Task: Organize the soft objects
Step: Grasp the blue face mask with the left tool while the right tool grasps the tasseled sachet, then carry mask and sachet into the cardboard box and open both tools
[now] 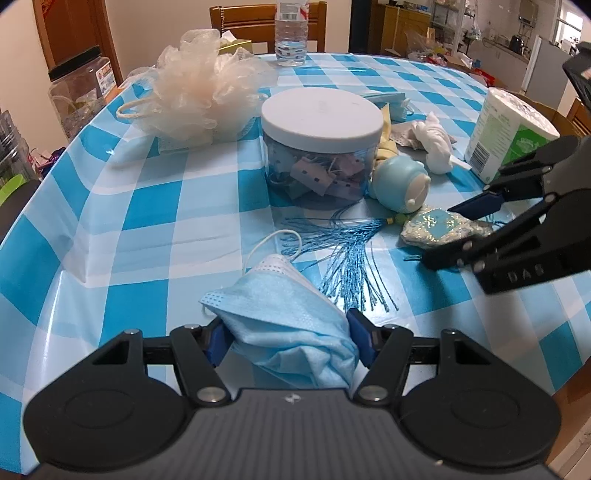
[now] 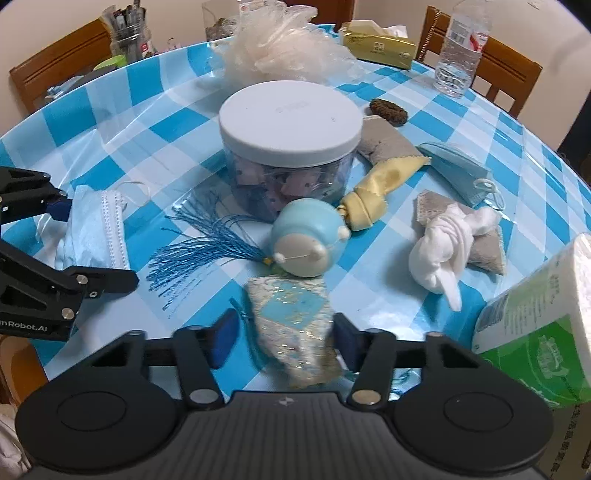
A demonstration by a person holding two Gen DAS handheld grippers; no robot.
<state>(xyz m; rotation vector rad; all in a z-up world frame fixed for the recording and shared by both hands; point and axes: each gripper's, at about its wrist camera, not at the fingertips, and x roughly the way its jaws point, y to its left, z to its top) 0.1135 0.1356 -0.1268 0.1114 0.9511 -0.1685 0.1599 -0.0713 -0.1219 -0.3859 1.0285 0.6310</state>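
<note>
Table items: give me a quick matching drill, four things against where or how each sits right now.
Things:
1. face mask
2. sequined pouch
3. jar
4. water bottle

States:
A. lid on, mid-table
B. upright at the far edge
C. between the left hand-held gripper's pads
D. between the right hand-held gripper's pads

Pairs: 1-C, 2-D, 3-A, 4-B

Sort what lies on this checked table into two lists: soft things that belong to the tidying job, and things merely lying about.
Soft, for the job: blue face mask in the left gripper; glittery pouch between the right gripper's fingers; mesh bath pouf; knotted white cloth.

Lying about: lidded jar; water bottle; tissue pack.
</note>
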